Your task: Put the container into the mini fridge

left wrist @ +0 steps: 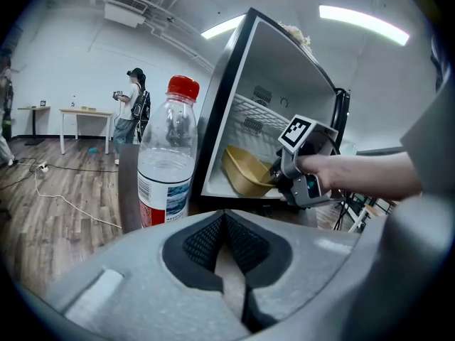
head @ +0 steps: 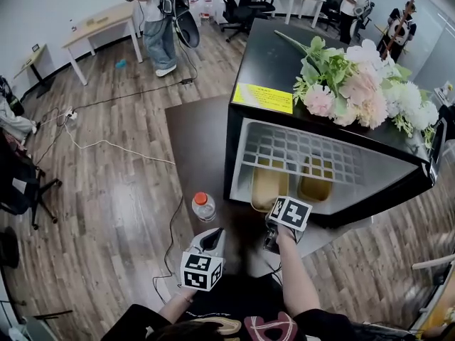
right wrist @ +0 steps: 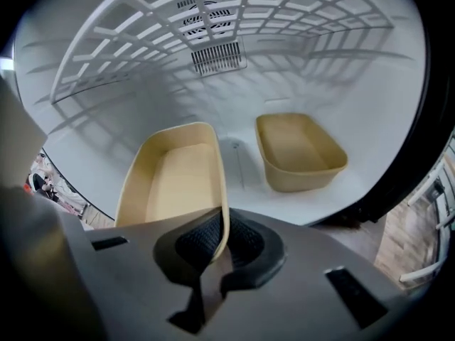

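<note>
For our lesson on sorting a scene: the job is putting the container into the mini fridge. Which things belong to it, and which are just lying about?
Job: left container, rim pinched by right gripper; mini fridge, open; second container inside.
Lying about: water bottle; flowers; left gripper, shut, empty.

1. The head view looks steeply down from above and behind the left gripper [head: 212,236] and right gripper [head: 273,241]. It faces the open front of the mini fridge [head: 264,62] from a short way back.
2. The left gripper view sits low and looks sidelong at the fridge's opening, with the bottle [left wrist: 165,162] close up.
3. The right gripper view looks from the fridge's mouth straight inside, very near the nearer container [right wrist: 174,183].
4. All three views share the fridge's white inside. The left gripper view also takes in the right gripper.
</note>
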`<action>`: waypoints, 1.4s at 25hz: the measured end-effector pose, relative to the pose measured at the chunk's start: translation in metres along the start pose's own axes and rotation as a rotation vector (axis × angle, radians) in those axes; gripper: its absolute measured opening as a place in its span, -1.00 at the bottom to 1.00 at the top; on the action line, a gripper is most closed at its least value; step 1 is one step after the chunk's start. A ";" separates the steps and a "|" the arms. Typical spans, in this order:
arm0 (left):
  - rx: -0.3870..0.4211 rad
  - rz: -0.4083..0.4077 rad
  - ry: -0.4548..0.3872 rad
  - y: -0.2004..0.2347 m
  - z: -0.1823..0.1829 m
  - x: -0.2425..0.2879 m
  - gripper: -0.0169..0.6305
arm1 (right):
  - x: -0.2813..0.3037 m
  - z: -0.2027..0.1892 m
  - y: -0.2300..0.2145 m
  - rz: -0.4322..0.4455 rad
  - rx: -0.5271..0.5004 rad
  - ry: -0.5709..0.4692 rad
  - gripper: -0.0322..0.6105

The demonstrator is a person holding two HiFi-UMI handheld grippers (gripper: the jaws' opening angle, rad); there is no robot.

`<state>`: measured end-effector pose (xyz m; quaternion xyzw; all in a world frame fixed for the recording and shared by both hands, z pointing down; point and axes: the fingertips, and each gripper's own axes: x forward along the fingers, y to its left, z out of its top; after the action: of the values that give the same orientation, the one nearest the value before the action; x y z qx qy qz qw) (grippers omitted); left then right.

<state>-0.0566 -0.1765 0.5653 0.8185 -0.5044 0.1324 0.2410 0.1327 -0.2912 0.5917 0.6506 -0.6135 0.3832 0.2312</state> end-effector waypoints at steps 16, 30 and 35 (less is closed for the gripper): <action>-0.041 0.056 0.003 0.011 -0.005 0.003 -0.92 | 0.023 0.021 0.008 0.002 -0.001 -0.002 -0.85; -0.074 0.132 -0.003 0.023 -0.009 -0.002 -0.92 | 0.036 0.035 0.008 -0.016 -0.004 0.005 -0.84; -0.072 0.140 -0.021 0.024 -0.004 -0.001 -0.92 | 0.037 0.036 0.009 -0.003 0.006 0.006 -0.83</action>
<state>-0.0783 -0.1824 0.5744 0.7733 -0.5673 0.1221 0.2553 0.1303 -0.3434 0.5975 0.6510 -0.6106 0.3867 0.2318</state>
